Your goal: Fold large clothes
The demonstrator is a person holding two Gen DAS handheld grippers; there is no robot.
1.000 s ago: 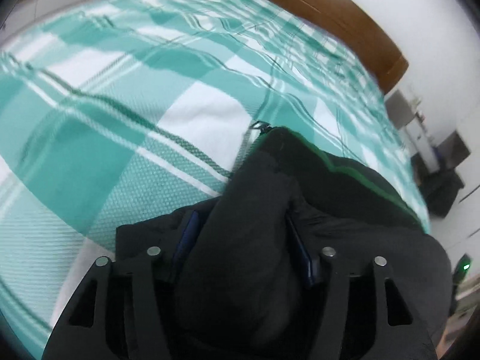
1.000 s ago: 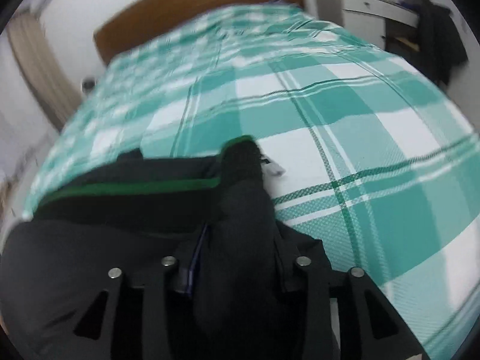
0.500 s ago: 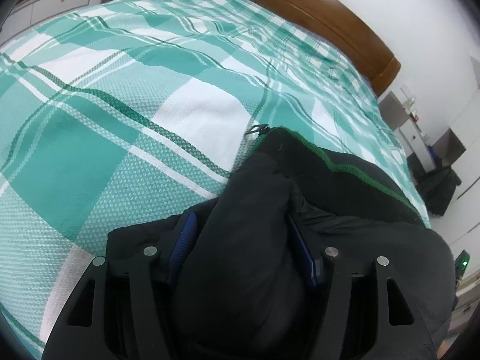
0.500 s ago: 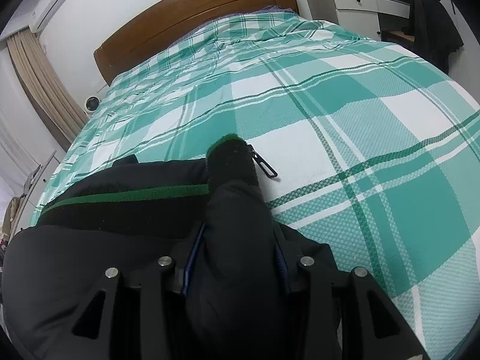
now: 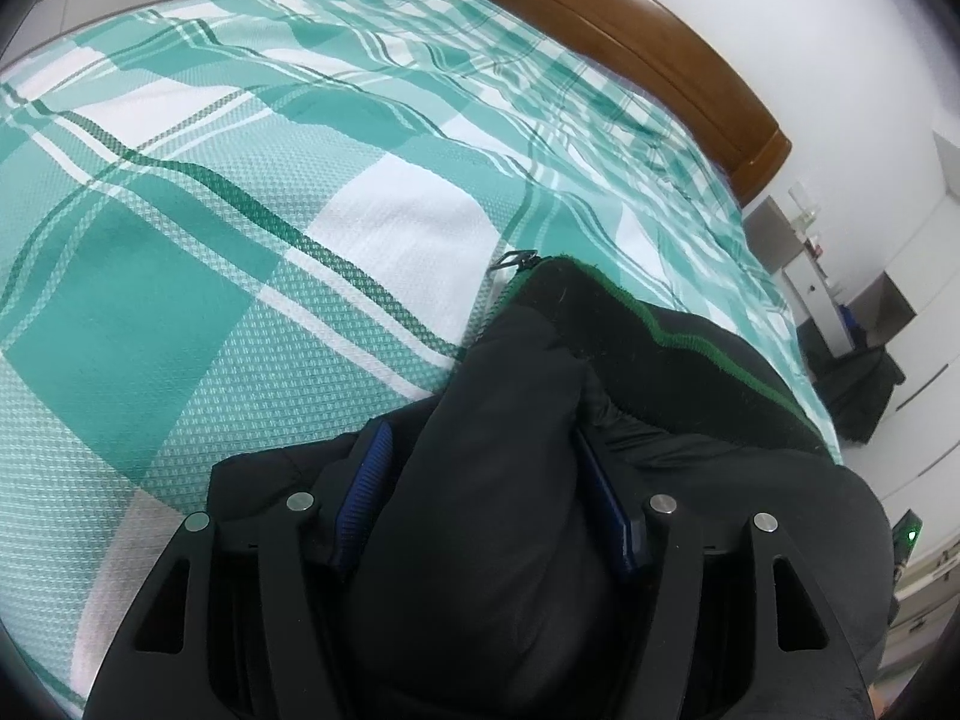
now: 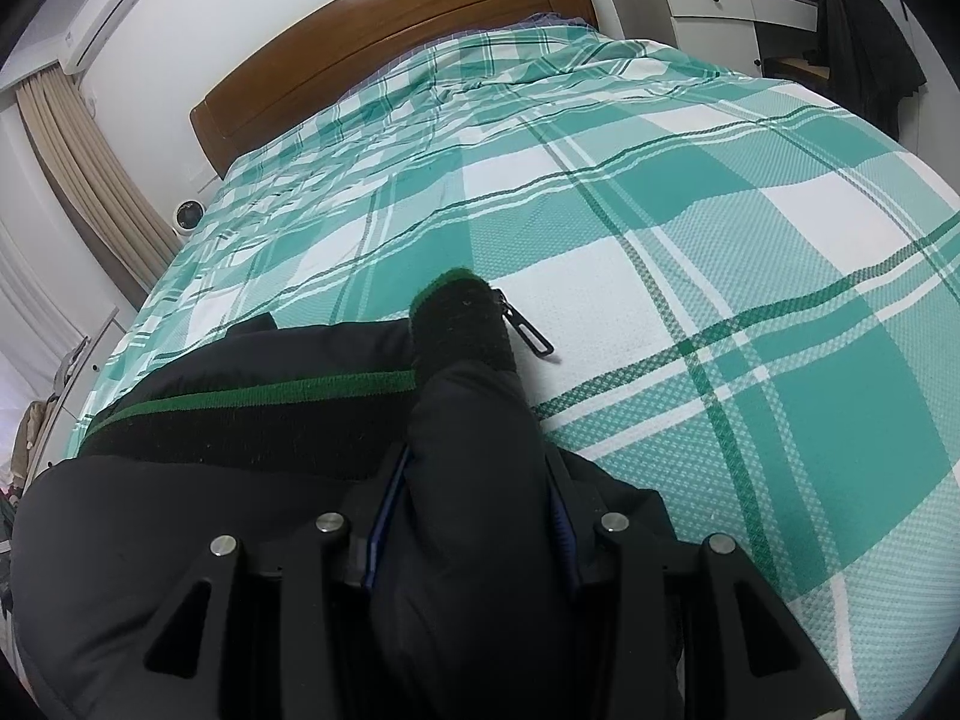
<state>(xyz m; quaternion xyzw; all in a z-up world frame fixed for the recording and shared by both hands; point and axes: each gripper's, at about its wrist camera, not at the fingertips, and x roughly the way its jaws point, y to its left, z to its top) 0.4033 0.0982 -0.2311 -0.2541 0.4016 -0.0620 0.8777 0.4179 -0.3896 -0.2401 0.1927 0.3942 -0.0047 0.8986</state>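
While the black jacket (image 5: 690, 396) is lying on the bed (image 5: 240, 240), both claws are pinching its puffy cloth near the collar (image 6: 252, 414). The left claw (image 5: 486, 510) is squeezing a thick fold beside the collar's one end, and the right claw (image 6: 474, 516) is squeezing a fold beside the other end, close to the zipper pull (image 6: 528, 330). Holding both corners like this is probably keeping the top edge straight for a neat fold.

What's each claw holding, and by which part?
Both grip the black padded jacket with a green-trimmed collar. The left claw clamps a bunched fold just below one collar end, by the zipper; the right claw clamps a similar fold below the other collar end.
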